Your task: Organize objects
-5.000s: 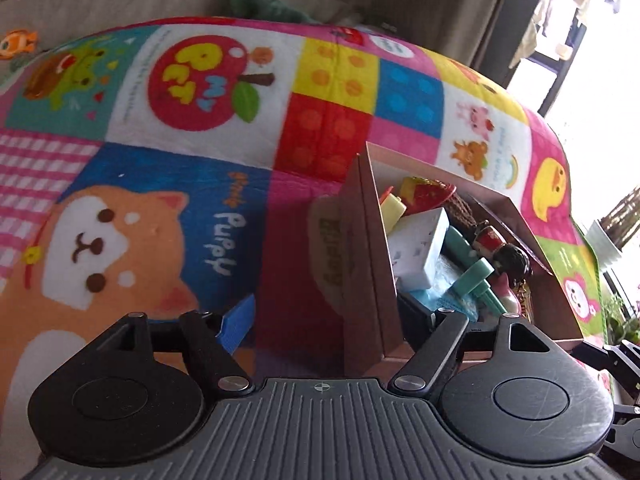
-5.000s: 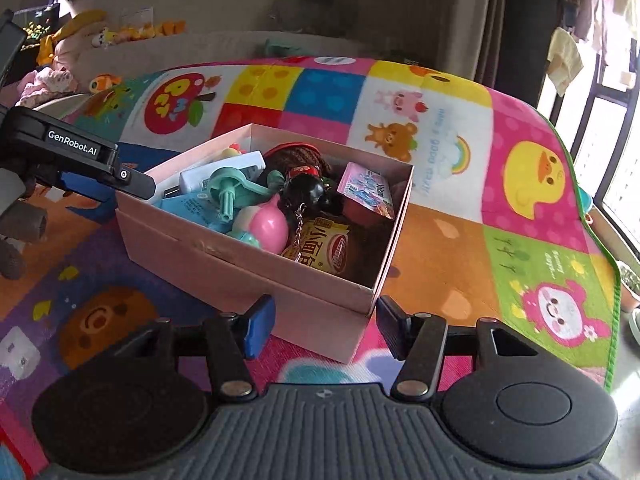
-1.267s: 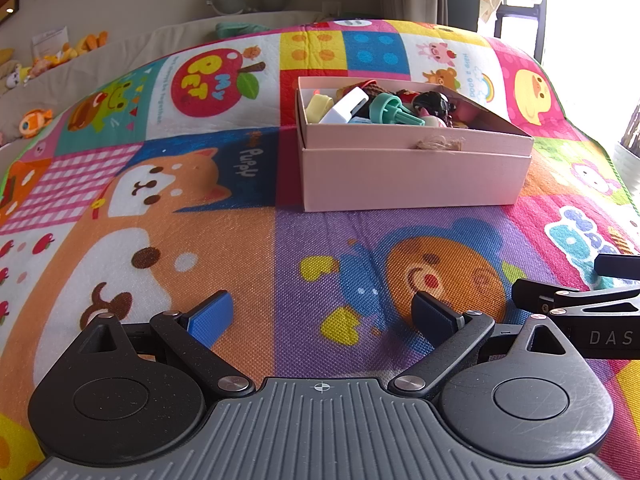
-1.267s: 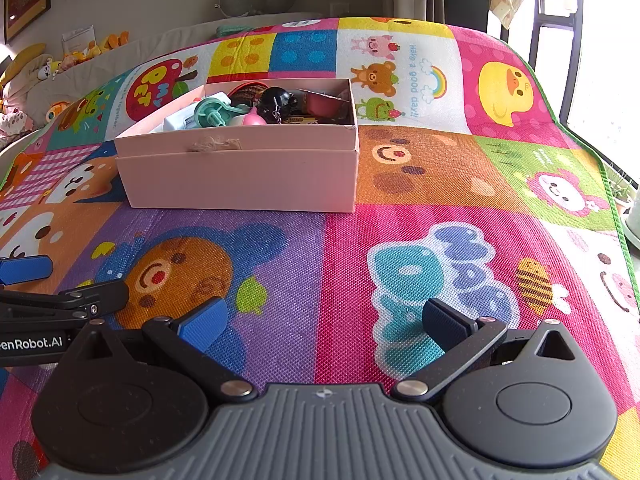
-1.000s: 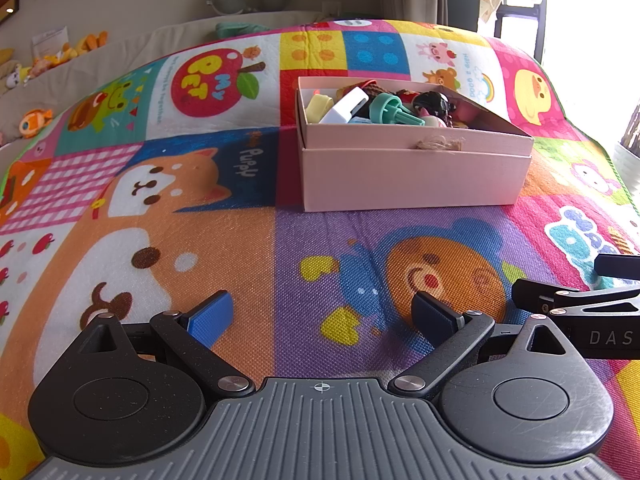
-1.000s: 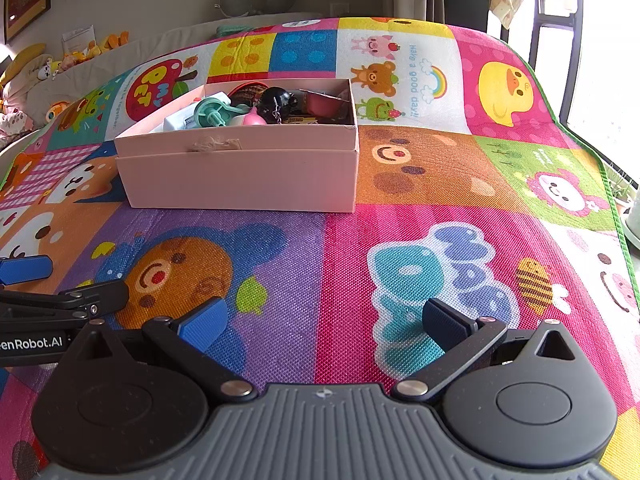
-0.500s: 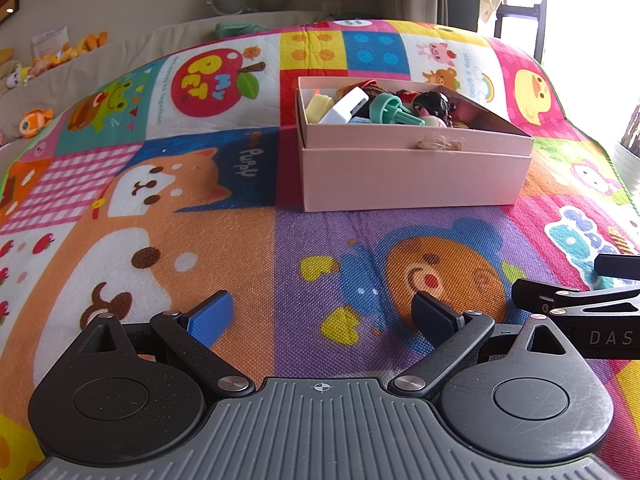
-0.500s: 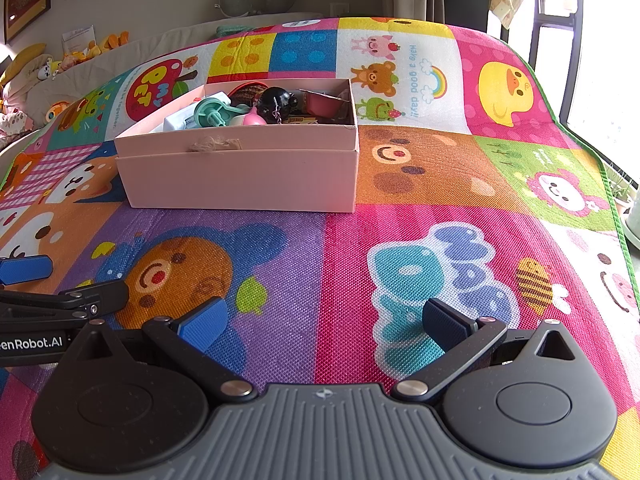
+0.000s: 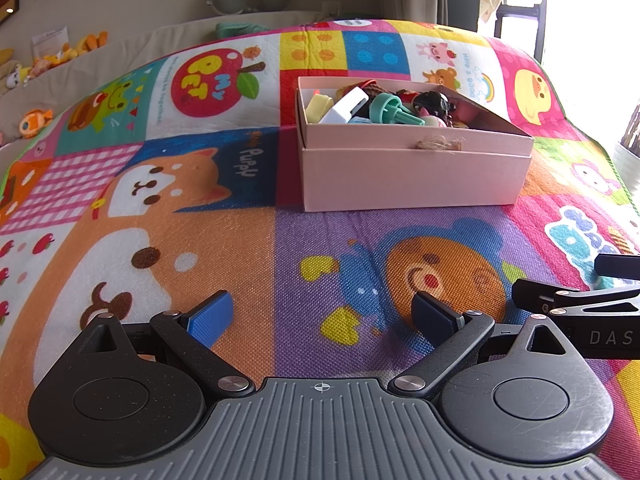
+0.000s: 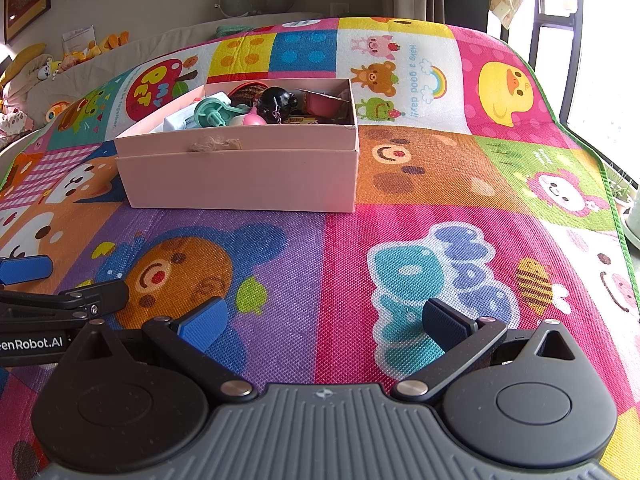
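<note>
Left gripper point(image 9: 322, 318): its two blue-tipped fingers are spread wide. Nothing is between them. It hangs low over the mat, well apart from the box.

Mat point(image 9: 208, 240): a bright play mat with a dog, a bear, an apple and a duck drawn on it. It covers the whole surface.

Box point(image 9: 412, 176): a pink box that sits on the mat, ahead of both grippers. Its top is open, and a small frayed string knot sits on its front edge.

Things in the box: the box is full of small toys. From left to right there is a pale yellow piece point(image 9: 319, 105), a white block point(image 9: 346, 106), a green round toy point(image 9: 390, 109), a black round toy point(image 9: 434, 102) and a pink one point(image 10: 253, 119). All lie inside the box, piled close together.

Right gripper point(image 10: 322, 322): its fingers are spread wide too, with nothing held. It sits just beside the left gripper, over the pink and purple squares, well apart from the box.
</note>
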`<state>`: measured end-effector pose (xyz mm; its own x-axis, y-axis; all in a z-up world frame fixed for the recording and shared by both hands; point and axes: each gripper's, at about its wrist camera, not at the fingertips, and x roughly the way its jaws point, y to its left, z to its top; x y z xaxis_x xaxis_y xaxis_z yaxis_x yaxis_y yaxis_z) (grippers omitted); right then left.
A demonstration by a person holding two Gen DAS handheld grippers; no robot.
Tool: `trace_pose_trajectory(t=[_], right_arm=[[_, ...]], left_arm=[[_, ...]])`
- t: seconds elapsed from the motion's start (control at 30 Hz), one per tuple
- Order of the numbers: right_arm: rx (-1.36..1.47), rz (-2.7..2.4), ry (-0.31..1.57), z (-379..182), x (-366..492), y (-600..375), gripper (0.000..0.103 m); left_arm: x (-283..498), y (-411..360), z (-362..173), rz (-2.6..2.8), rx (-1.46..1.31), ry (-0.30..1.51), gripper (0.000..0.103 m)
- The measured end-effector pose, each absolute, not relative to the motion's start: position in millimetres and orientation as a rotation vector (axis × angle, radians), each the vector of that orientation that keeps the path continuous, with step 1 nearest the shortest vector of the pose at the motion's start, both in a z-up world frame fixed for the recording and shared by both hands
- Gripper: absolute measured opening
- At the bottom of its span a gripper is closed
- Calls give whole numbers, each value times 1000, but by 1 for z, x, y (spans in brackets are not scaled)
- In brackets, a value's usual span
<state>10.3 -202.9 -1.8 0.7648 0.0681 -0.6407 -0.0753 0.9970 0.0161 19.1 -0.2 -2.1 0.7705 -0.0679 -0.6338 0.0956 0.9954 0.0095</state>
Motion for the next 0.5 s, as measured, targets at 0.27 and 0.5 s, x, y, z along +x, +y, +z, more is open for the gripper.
trace_pose_trajectory(t=[0.27,0.5], right_arm=[[-11,78,696,-2,10,-203,103],[-11,78,696,-2,11,-203,103]], left_arm=[[19,1,-2,-85,43,685,99],[20,0,-2,-89,34,687,99]])
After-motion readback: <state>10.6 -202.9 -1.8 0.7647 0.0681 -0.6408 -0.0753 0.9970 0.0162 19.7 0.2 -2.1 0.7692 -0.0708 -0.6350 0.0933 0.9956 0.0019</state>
